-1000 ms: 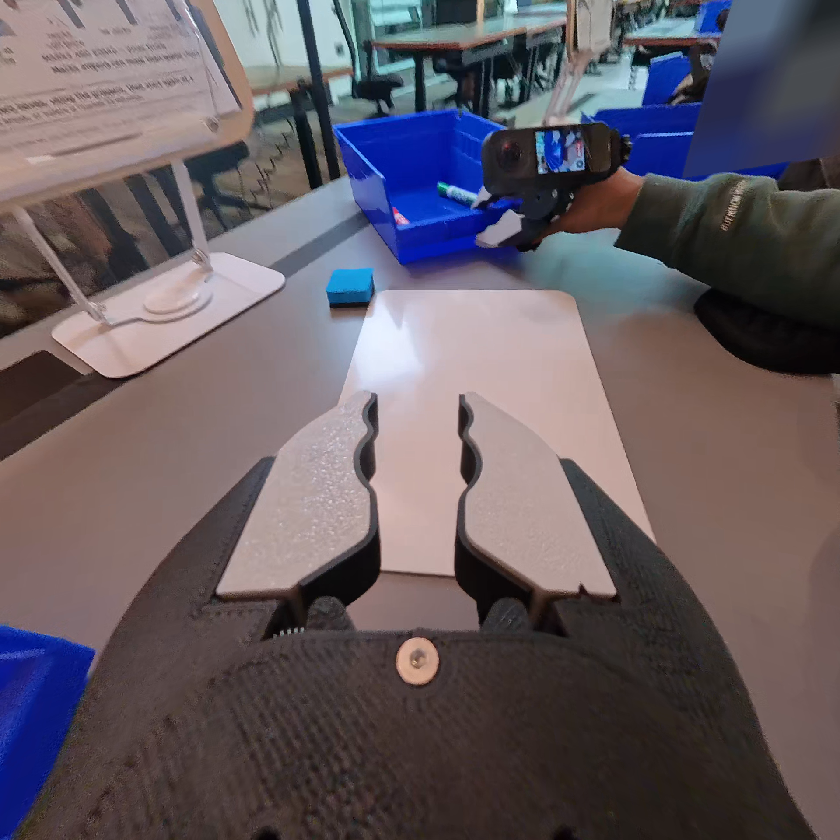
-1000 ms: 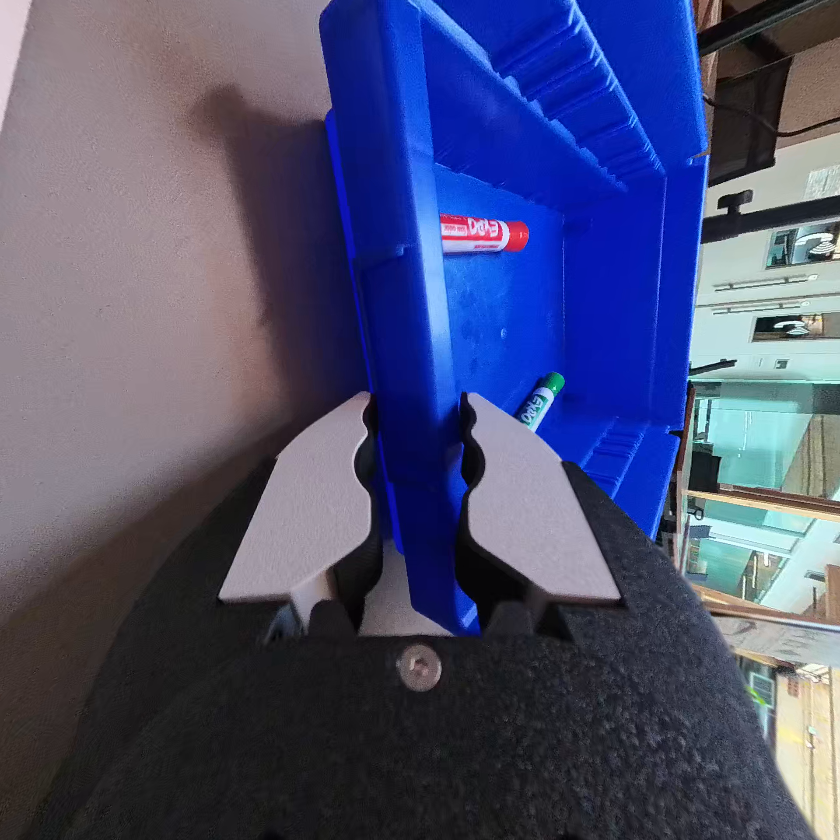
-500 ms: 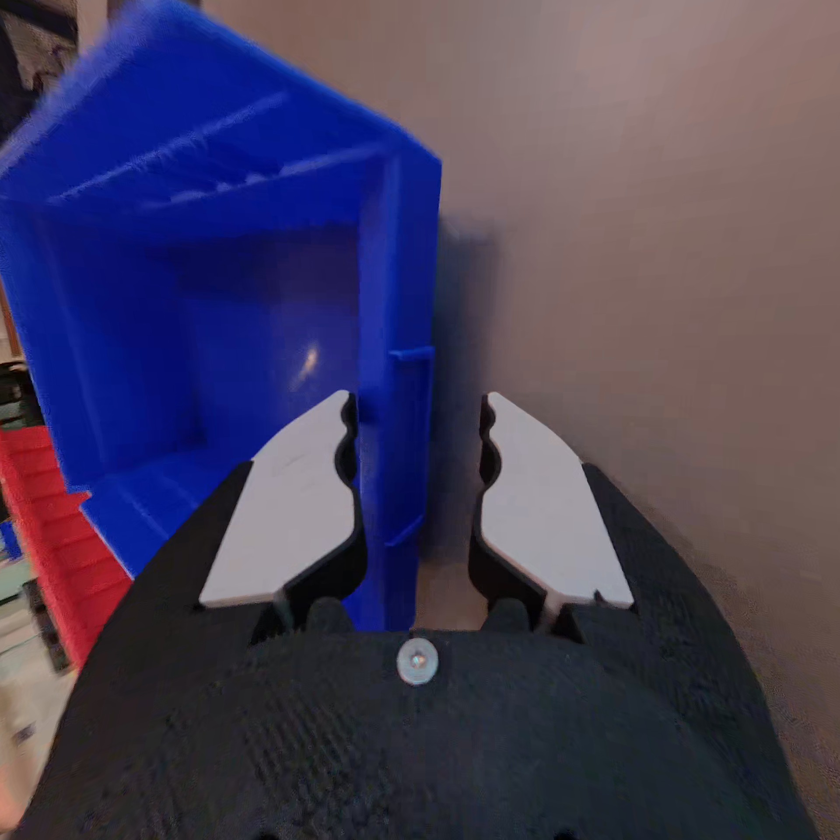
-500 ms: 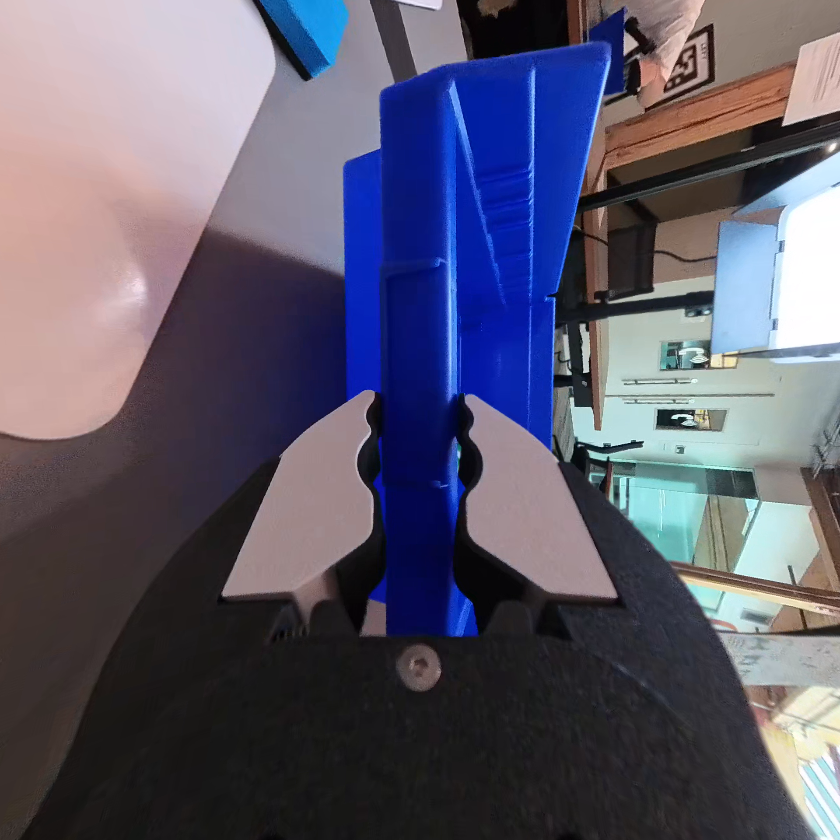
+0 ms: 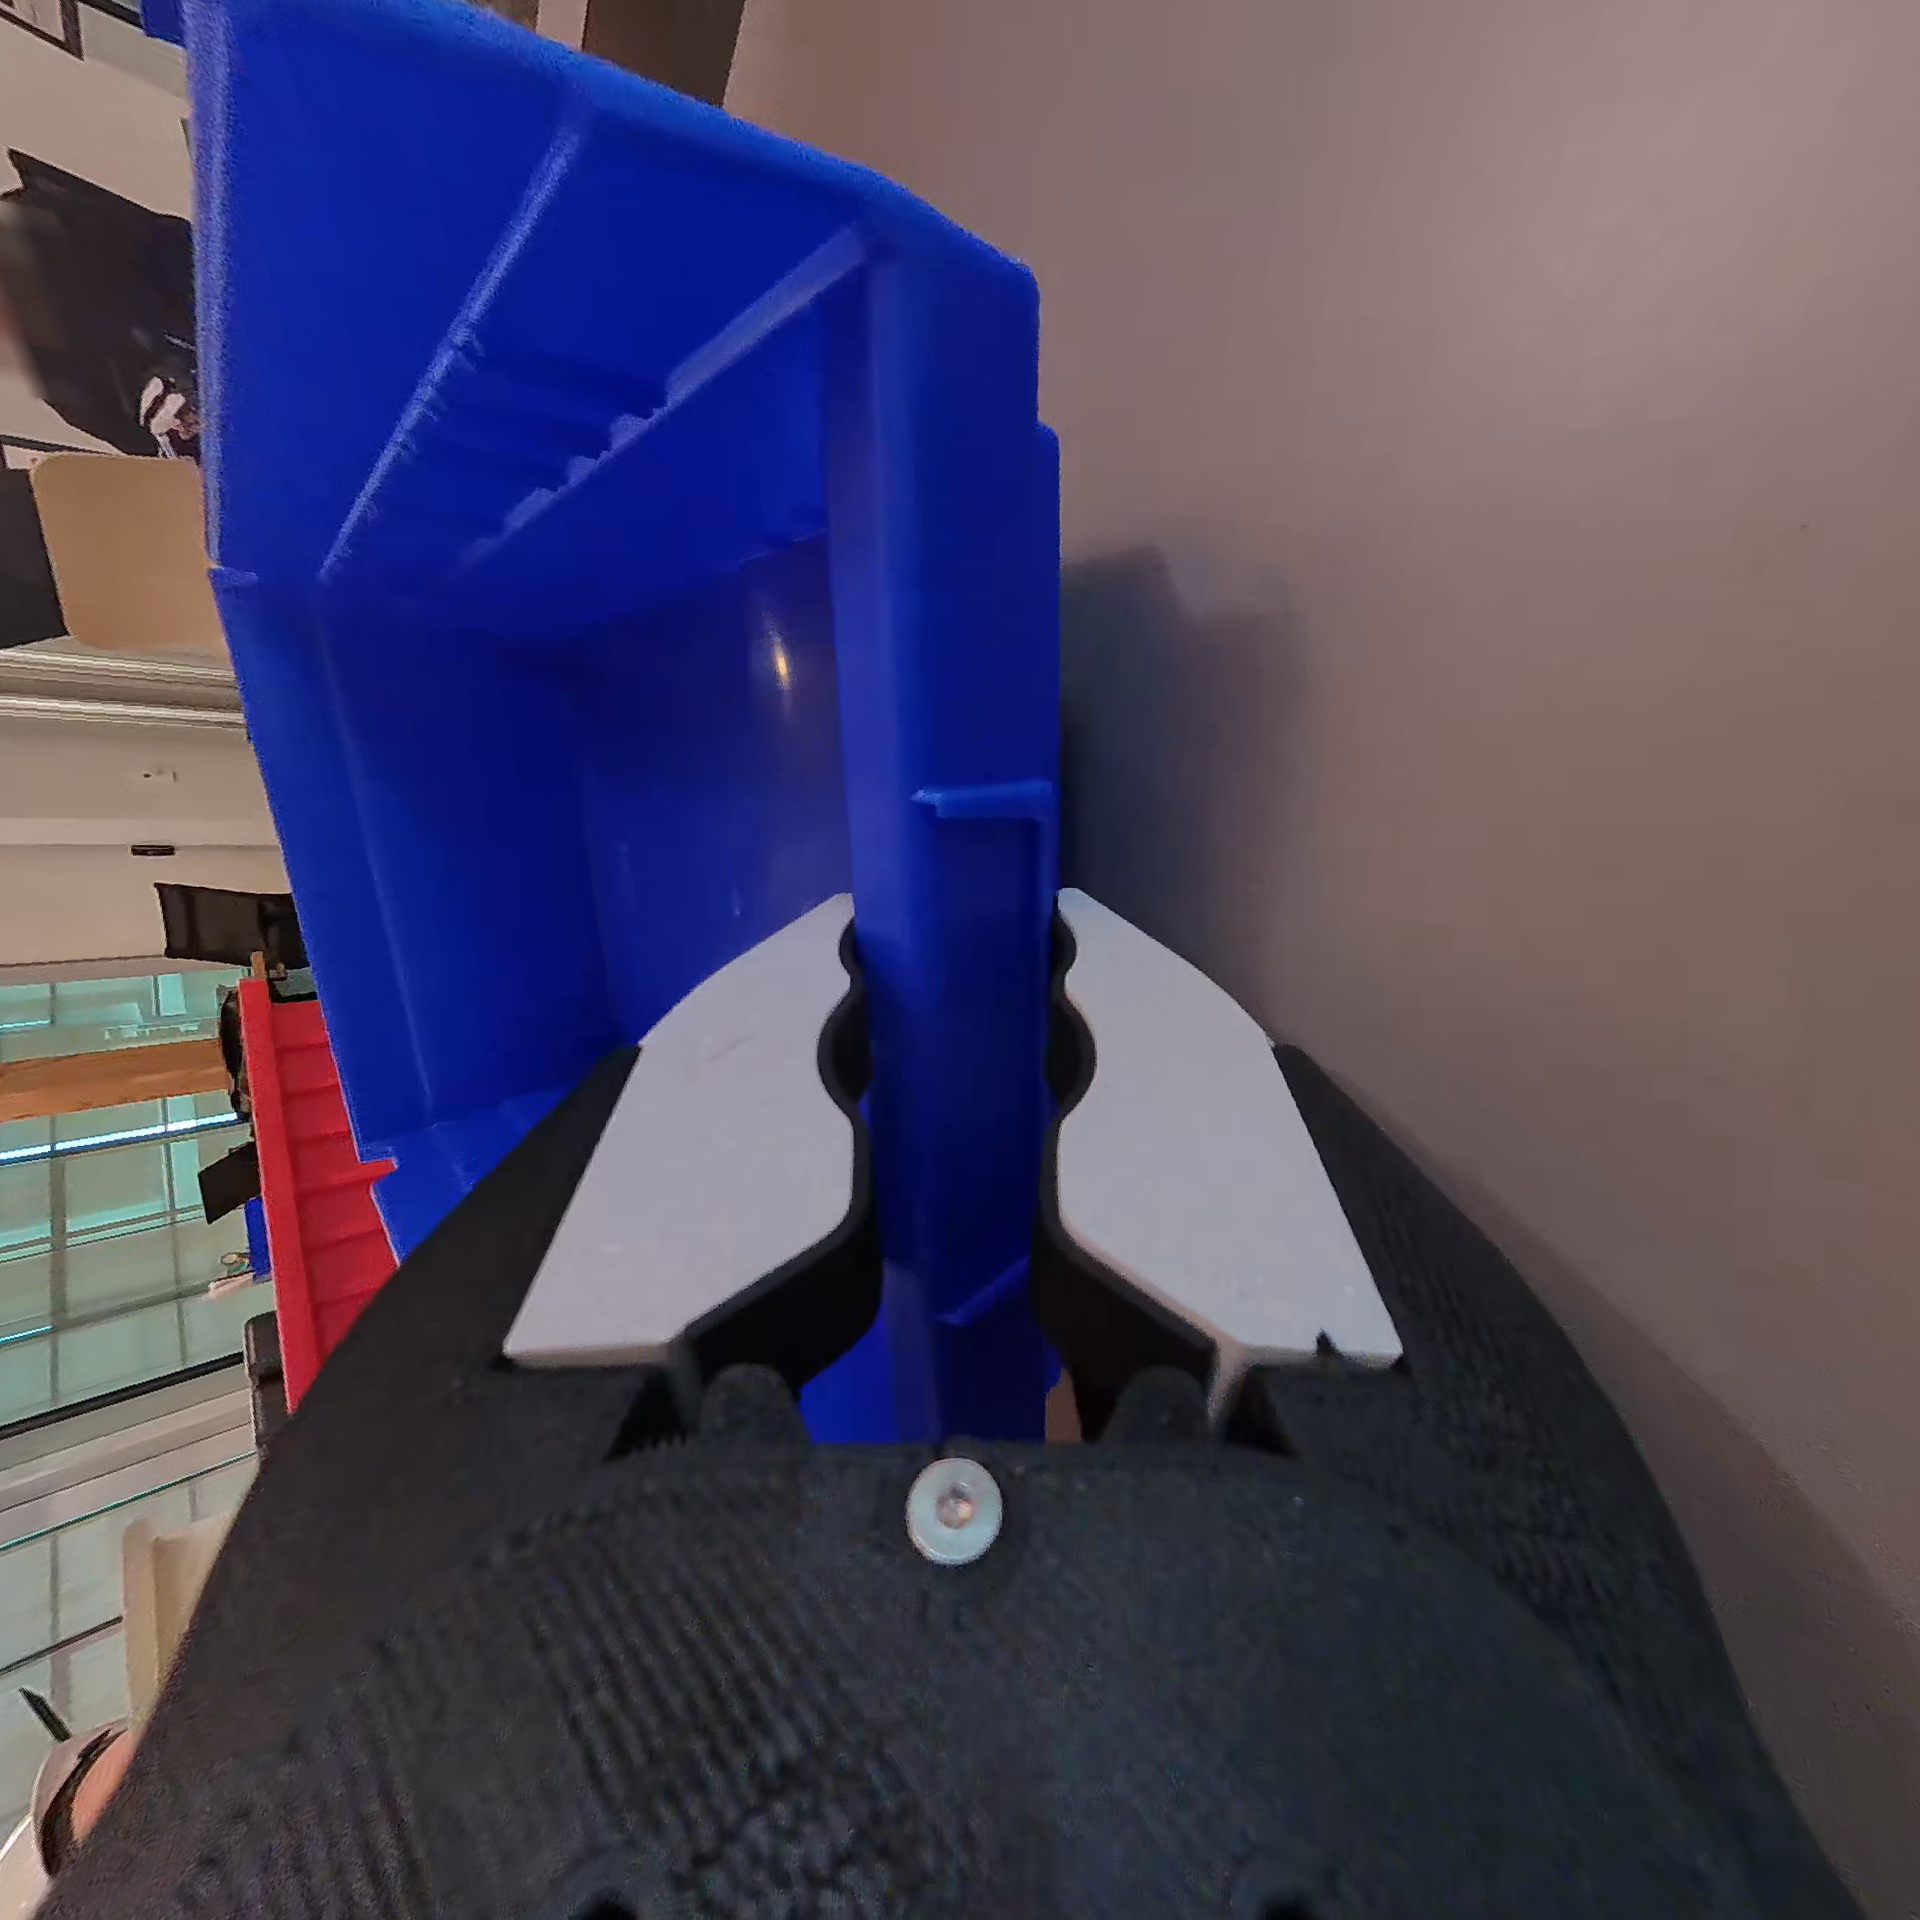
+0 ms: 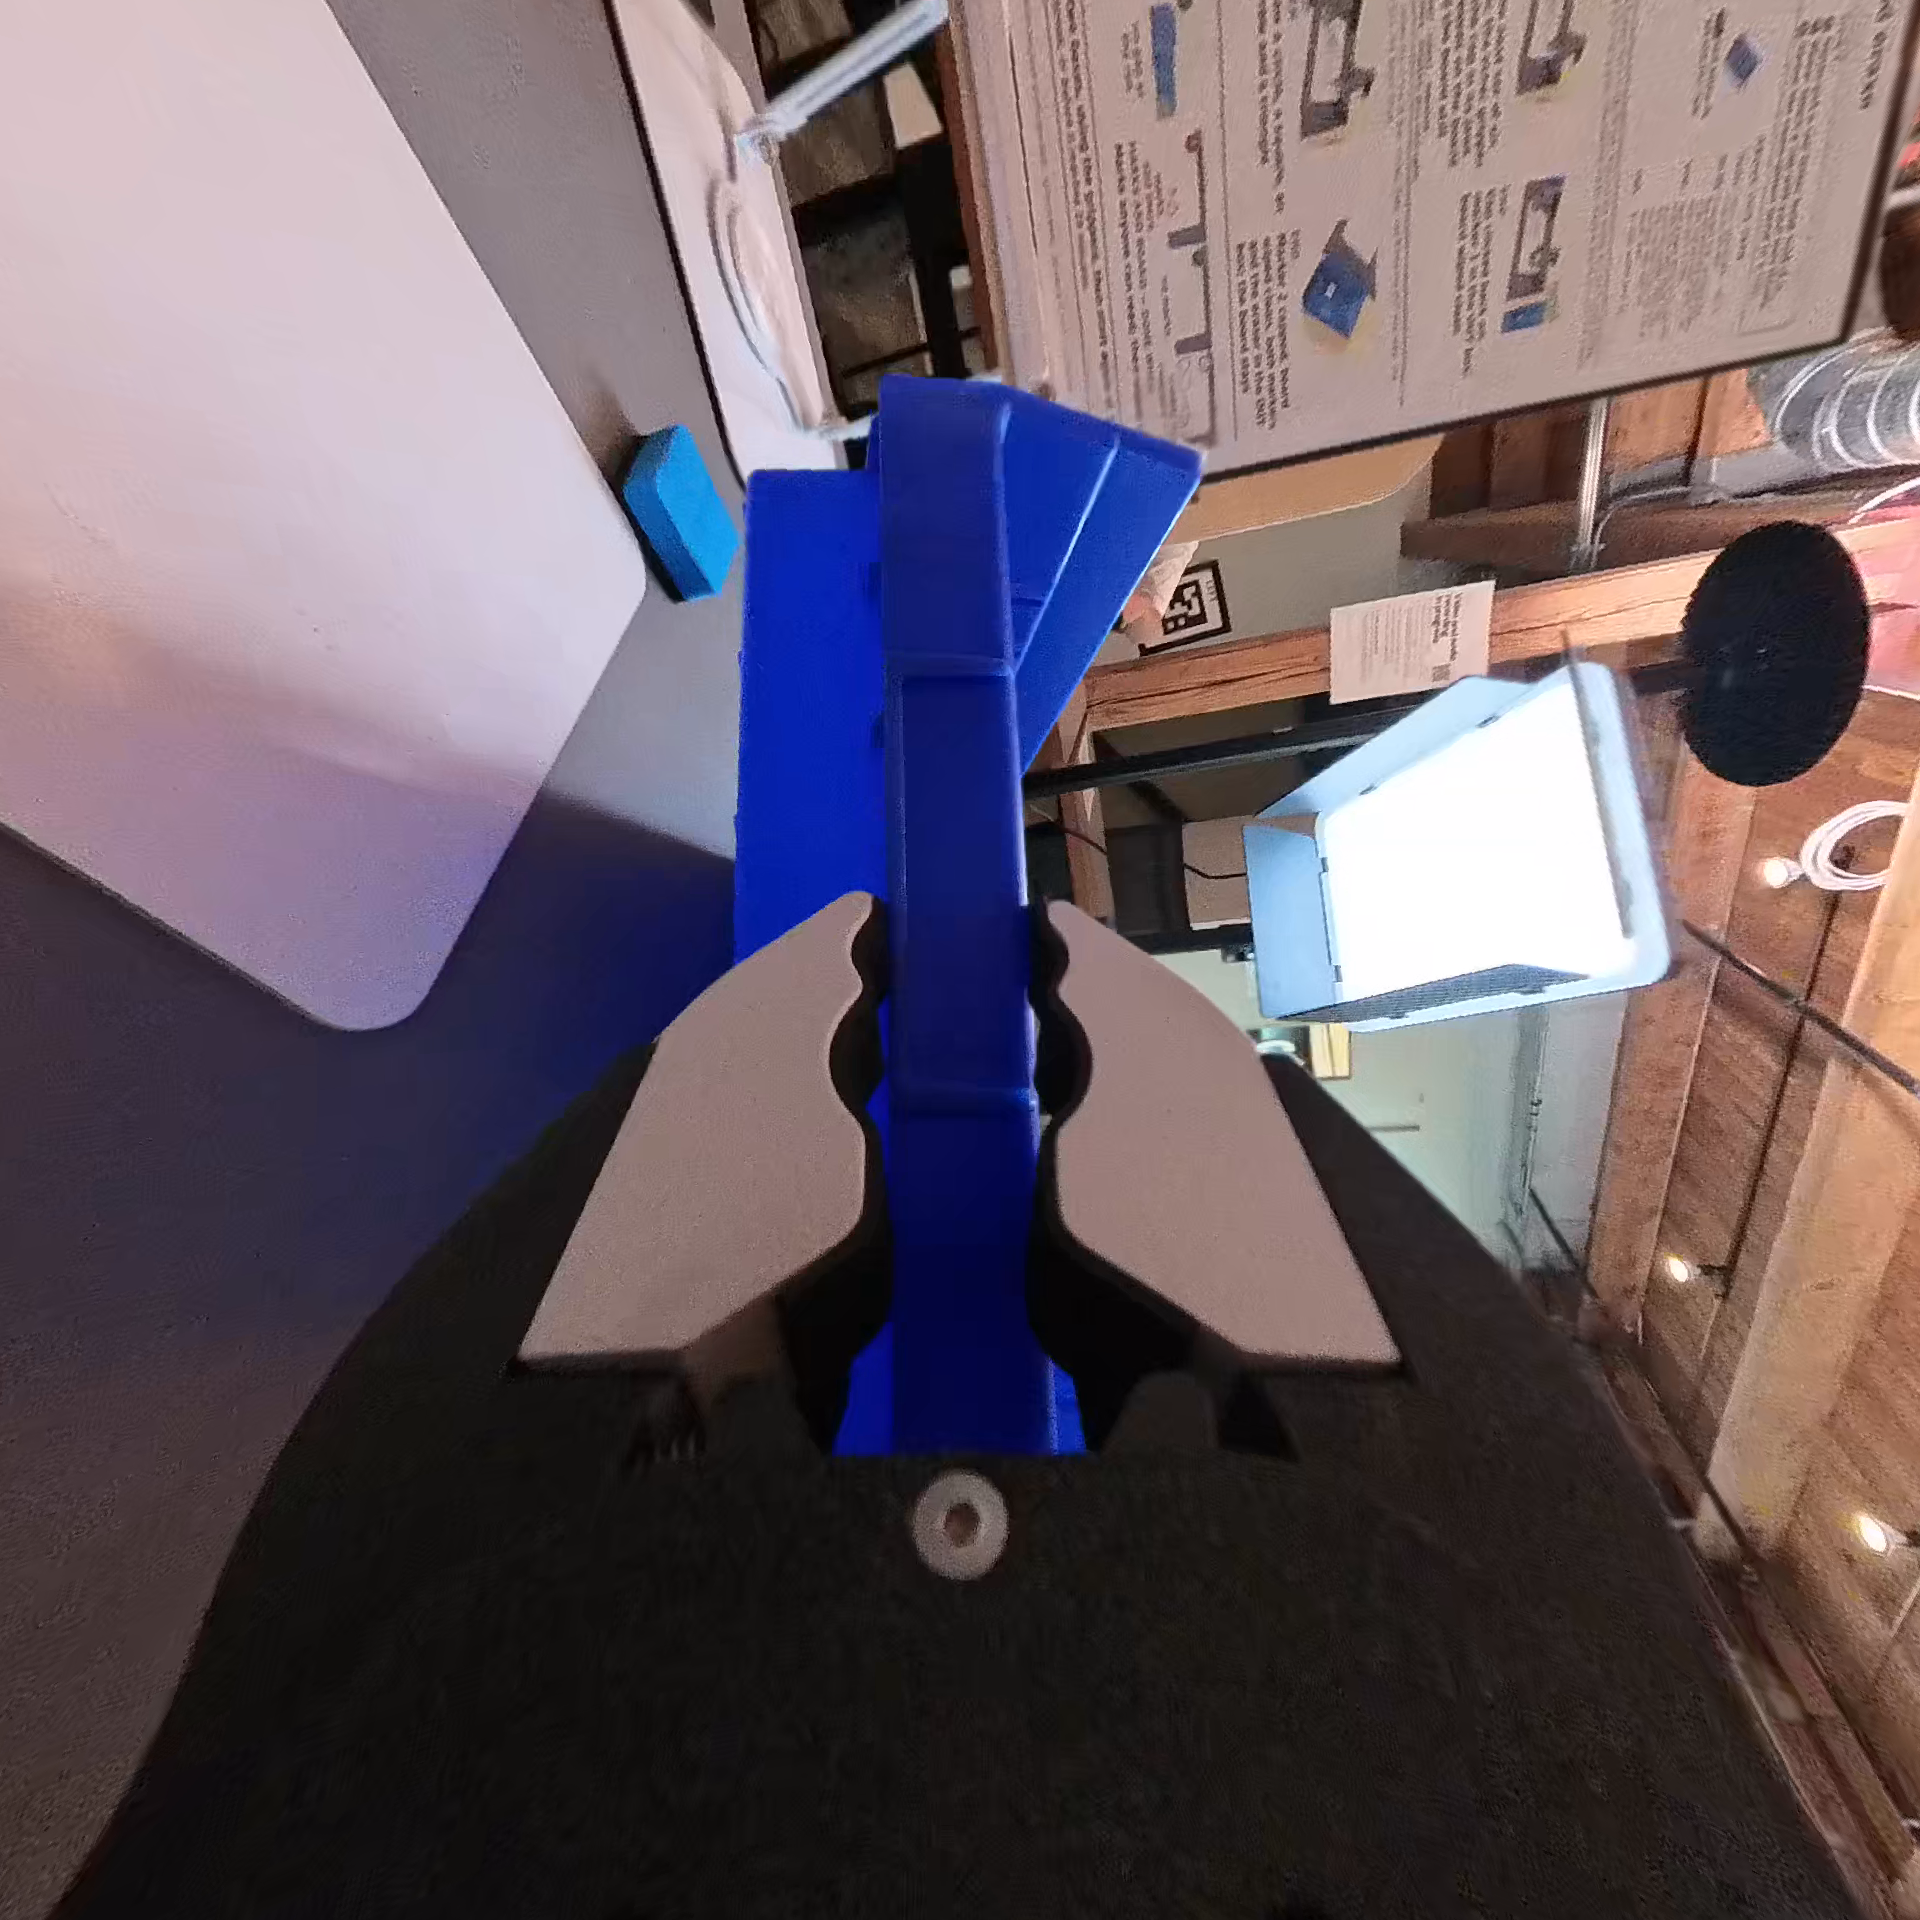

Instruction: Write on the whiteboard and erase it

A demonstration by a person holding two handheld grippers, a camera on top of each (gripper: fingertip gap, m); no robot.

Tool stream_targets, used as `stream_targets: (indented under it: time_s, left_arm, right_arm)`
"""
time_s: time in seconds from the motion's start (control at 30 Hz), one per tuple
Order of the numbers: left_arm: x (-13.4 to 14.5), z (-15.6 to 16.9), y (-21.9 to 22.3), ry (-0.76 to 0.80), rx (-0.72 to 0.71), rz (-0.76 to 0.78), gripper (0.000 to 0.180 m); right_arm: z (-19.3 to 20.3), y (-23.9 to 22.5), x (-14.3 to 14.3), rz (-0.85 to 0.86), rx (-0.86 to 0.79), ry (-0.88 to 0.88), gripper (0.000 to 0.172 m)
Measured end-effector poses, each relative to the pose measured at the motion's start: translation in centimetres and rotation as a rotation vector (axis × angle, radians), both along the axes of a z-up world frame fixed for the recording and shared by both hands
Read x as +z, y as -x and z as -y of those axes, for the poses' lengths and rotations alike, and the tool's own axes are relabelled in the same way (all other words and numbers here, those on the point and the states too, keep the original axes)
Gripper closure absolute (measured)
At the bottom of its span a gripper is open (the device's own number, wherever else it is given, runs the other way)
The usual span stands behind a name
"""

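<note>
Clamping a blue bin (image 5: 935, 727) wall between its jaws, our left gripper (image 5: 954, 935) has now closed; our right gripper (image 6: 956, 925) still pinches its bin (image 6: 951, 779) wall. Beyond-left of the right jaws lie the whiteboard (image 6: 260, 468) and eraser (image 6: 675, 514), unused.

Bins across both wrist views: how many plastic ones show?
2 for certain. A blue bin, its wall clamped by the left gripper; a red bin behind it. The right gripper also clamps a blue bin wall, possibly the same bin's.
</note>
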State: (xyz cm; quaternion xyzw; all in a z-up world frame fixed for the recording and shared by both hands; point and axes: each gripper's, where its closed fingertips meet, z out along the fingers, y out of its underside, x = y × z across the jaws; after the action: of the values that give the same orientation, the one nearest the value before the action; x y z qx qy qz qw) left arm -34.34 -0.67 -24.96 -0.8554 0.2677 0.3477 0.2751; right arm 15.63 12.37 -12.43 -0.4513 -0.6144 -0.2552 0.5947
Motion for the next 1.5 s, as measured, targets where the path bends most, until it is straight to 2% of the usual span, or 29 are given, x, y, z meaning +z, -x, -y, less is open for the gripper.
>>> stream_targets:
  time_s: [0.17,0.3,0.5,0.6,0.67,0.8,0.87,0.97,1.07,1.27,1.5]
  left_arm:
    - [-0.5,0.1,-0.1,0.007,-0.013,0.001,0.149]
    - [-0.9,0.0,-0.2,0.015,-0.017,-0.006,0.149]
    - [-1.1,0.1,-0.3,0.019,-0.026,-0.01,0.149]
    - [-1.1,0.2,-0.3,0.022,-0.026,-0.011,0.148]
    - [-1.1,0.2,-0.3,0.021,-0.026,-0.009,0.148]
    - [-1.2,0.3,-0.3,0.023,-0.026,-0.009,0.148]
    - [-1.2,0.3,-0.4,0.022,-0.03,-0.008,0.149]
    - [-1.2,0.3,-0.4,0.019,-0.032,-0.004,0.148]
    - [-1.2,0.3,-0.3,0.019,-0.034,-0.007,0.148]
    - [-1.2,0.4,-0.3,0.022,-0.039,-0.012,0.149]
    - [-0.5,0.3,-0.1,-0.011,-0.026,-0.005,0.149]
  right_arm:
    - [1.9,1.5,0.3,-0.009,0.054,0.004,0.146]
    - [2.1,1.0,-1.8,0.037,0.016,0.081,0.145]
    - [0.6,-0.9,-9.5,0.206,-0.086,0.335,0.138]
    - [0.0,-1.5,-12.0,0.291,-0.116,0.458,0.136]
    - [-0.1,-1.3,-13.0,0.31,-0.11,0.566,0.134]
    - [0.3,-0.8,-13.5,0.338,-0.137,0.865,0.111]
    - [0.3,-0.8,-14.1,0.393,-0.165,0.959,0.111]
    - [-0.4,-0.5,-14.9,0.436,-0.157,0.979,0.142]
    - [-0.6,-0.3,-14.7,0.414,-0.171,0.989,0.144]
    - [1.9,0.0,-12.7,0.453,-0.081,0.786,0.143]
    - [7.9,6.9,-11.1,0.569,0.139,0.587,0.144]
